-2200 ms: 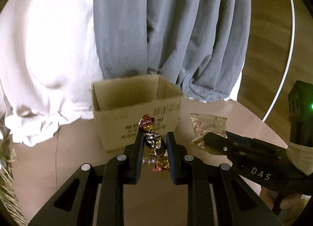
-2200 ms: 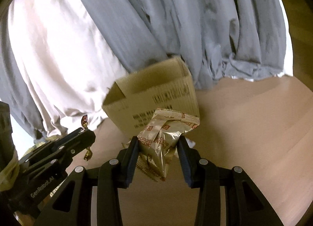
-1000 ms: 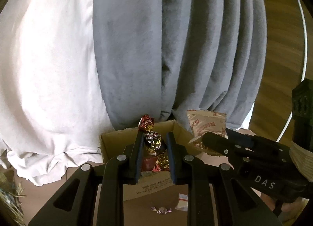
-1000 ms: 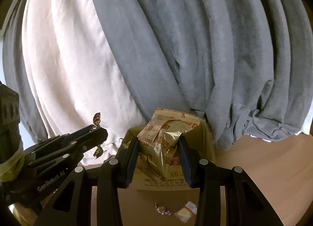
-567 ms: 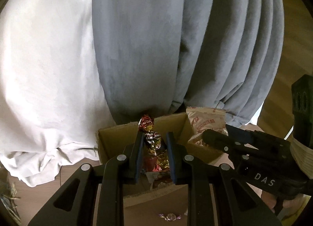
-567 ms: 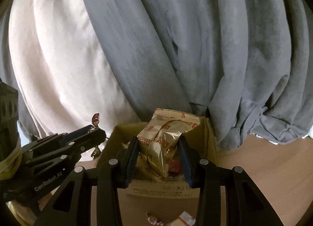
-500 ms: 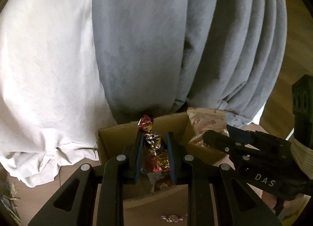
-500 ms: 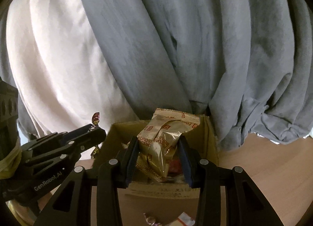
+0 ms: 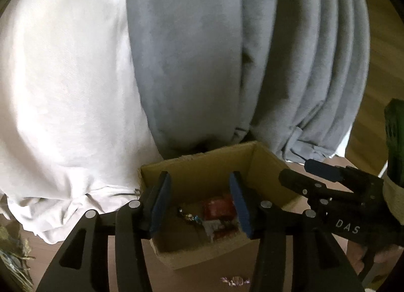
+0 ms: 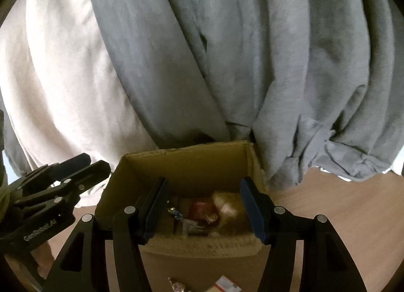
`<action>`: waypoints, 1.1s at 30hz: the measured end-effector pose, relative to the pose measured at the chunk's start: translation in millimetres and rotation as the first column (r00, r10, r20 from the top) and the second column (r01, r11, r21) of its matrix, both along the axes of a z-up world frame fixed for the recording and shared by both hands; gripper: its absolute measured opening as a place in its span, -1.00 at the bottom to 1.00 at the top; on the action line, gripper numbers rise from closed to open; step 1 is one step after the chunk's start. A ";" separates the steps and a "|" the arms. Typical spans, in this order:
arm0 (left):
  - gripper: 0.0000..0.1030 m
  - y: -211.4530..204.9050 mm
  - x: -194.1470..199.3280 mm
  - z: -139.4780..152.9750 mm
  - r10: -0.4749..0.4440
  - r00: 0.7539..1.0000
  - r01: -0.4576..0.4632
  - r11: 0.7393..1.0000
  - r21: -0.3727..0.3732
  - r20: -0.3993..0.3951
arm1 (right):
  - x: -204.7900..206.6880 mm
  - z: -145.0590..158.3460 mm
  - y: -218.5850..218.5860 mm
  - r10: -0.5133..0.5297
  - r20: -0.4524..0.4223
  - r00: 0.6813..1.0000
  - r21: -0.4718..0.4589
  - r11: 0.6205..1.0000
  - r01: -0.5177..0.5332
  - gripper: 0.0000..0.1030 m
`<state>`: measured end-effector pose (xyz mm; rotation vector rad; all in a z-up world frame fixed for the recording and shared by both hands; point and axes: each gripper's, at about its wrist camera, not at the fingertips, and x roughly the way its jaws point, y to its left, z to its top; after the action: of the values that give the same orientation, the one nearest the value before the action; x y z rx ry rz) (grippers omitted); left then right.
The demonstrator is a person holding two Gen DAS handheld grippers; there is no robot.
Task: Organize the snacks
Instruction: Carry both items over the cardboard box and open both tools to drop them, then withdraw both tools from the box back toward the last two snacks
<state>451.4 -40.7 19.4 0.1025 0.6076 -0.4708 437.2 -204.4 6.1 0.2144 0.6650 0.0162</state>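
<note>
Both grippers sit over the open cardboard box (image 9: 265, 163), side by side. Left gripper (image 9: 200, 203): jaws opening, nothing between the pads, box interior visible through the gap. Right gripper (image 10: 204, 206): jaws also opening, pads clear of everything.

Snacks are in the box bottom. Left wrist view shows a foil-wrapped candy (image 9: 188, 216) and a red packet (image 9: 218, 207) beside it. Right wrist view shows the same box (image 10: 186, 163) plus a gold biscuit packet (image 10: 229, 210), blurred, against the box's right wall; the left view does not show that packet.

On the wooden table (image 10: 353, 211) in front of the box: a loose wrapped candy (image 9: 233, 280), seen in both views; only the right view adds a small white-and-red sachet (image 10: 226, 284) next to it.

Grey curtain (image 10: 252, 52) and white curtain (image 9: 63, 77) behind the box.
</note>
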 end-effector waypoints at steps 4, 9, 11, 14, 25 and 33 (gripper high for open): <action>-0.06 1.2 -22.8 0.5 -0.027 0.999 0.027 1.000 0.012 0.026 | -22.1 1.5 -0.3 -0.002 0.014 1.000 0.007 1.000 0.002 0.17; -0.06 3.6 -48.7 -8.9 -0.040 0.999 0.039 0.999 0.022 0.030 | -48.5 -6.3 -0.3 -0.015 -0.004 1.000 0.019 1.000 0.015 0.17; -0.06 5.0 -55.6 -17.8 -0.051 0.999 0.051 0.999 0.019 0.006 | -56.6 -12.4 0.4 -0.016 -0.020 1.000 0.018 1.000 0.017 0.17; -0.06 3.7 -63.8 -34.2 -0.082 0.996 0.083 0.996 0.025 -0.038 | -67.6 -26.2 2.6 -0.013 -0.056 0.998 0.008 1.000 0.014 0.17; -0.15 -4.5 -74.0 -107.0 -0.105 0.967 0.121 0.991 0.054 -0.233 | -93.0 -72.7 6.4 -0.019 -0.191 0.981 -0.015 1.000 0.017 0.17; -0.23 -13.9 -66.9 -141.1 -0.073 0.937 0.089 0.996 0.032 -0.341 | -98.9 -101.4 4.9 -0.015 -0.263 0.965 -0.020 1.000 0.010 0.17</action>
<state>384.5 -54.6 -121.6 0.0919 0.9574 -0.5592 338.4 -199.5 -95.3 0.2044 0.9285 -0.0316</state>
